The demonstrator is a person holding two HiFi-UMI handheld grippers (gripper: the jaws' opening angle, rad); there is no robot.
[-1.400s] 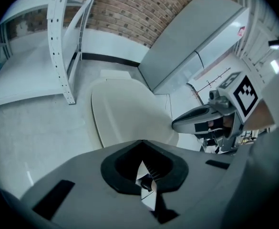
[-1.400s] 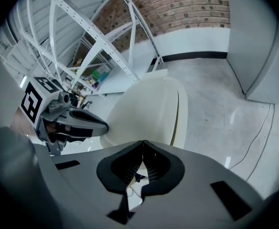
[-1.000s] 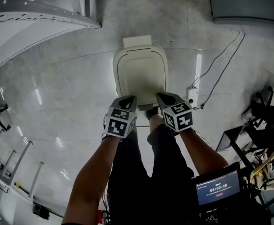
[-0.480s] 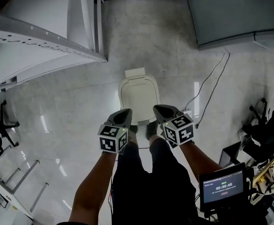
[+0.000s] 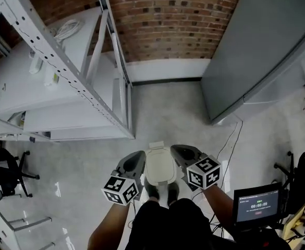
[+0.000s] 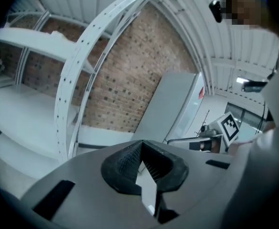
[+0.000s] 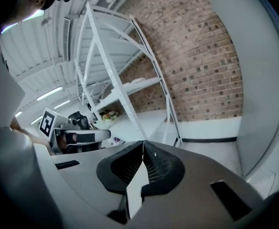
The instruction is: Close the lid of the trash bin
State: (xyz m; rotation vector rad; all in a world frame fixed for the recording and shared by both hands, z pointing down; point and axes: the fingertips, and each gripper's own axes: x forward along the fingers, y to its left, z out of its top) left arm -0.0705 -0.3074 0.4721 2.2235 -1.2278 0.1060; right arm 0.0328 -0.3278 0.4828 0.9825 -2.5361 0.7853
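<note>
A: Where is the trash bin (image 5: 159, 179)?
B: On the pale floor (image 5: 79, 155), just ahead of the person's shoes (image 5: 153, 193). From the head camera it shows between the two claws, and its cream lid (image 5: 158, 163) lies flat on top, shut

A: And the left claw (image 5: 137, 157)?
B: Its two jaws are pressed together at the tips, with nothing between them. In the head view it shows just left of the bin. Its own camera looks across the room at the brick wall (image 5: 173, 20) and a white shelf rack (image 5: 108, 72)

A: The right claw (image 5: 178, 150)?
B: The same: jaws meeting at the tip, holding nothing, just right of the bin in the head view. It also faces the brick wall, with the rack on its left and a tall grey cabinet (image 5: 261, 51) on its right

A: Does either one touch the bin?
B: I cannot tell from above, though both point out at the wall rather than down at the lid

A: Anything else around?
B: A small lit screen (image 5: 256, 205) at the lower right, a thin cable (image 5: 230, 139) on the floor by the cabinet, and an office chair (image 5: 3, 173) at the left edge
</note>
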